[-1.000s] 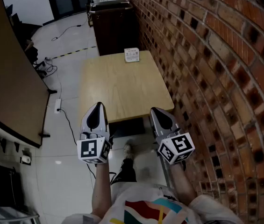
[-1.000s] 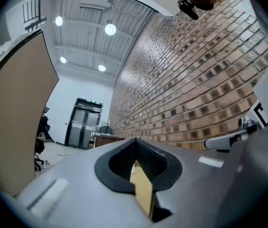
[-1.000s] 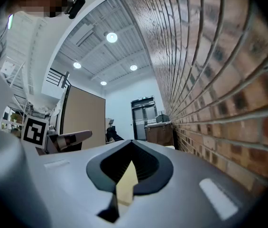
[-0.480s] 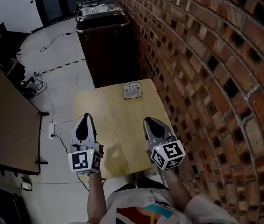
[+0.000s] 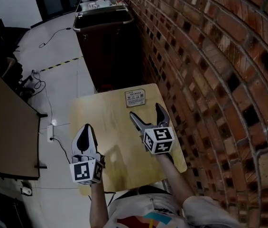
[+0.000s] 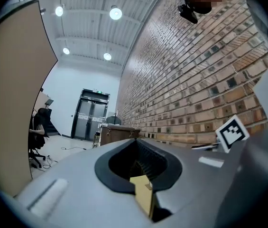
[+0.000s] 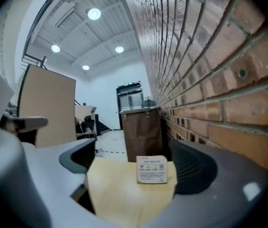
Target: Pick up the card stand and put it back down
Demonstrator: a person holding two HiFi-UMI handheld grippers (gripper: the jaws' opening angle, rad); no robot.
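Note:
The card stand (image 5: 135, 98), a small white printed card, stands upright at the far edge of the light wooden table (image 5: 105, 122), near the brick wall. My right gripper (image 5: 145, 110) hovers over the table just short of it; its jaws are opening, with nothing between them. In the right gripper view the card stand (image 7: 152, 169) sits ahead, framed between the two spread fingers (image 7: 79, 156), clear of both. My left gripper (image 5: 85, 133) is shut and empty over the table's near left part. The left gripper view shows its closed jaws and a sliver of table (image 6: 143, 196).
A brick wall (image 5: 209, 80) runs close along the table's right side. A dark brown cabinet (image 5: 106, 42) stands right behind the table's far edge. A large brown panel (image 5: 3, 132) and floor cables (image 5: 34, 82) lie to the left across light floor.
The person has stepped up to the table. My right gripper has moved forward toward the card stand and gone from shut to spread. The left gripper stays shut, now over the table.

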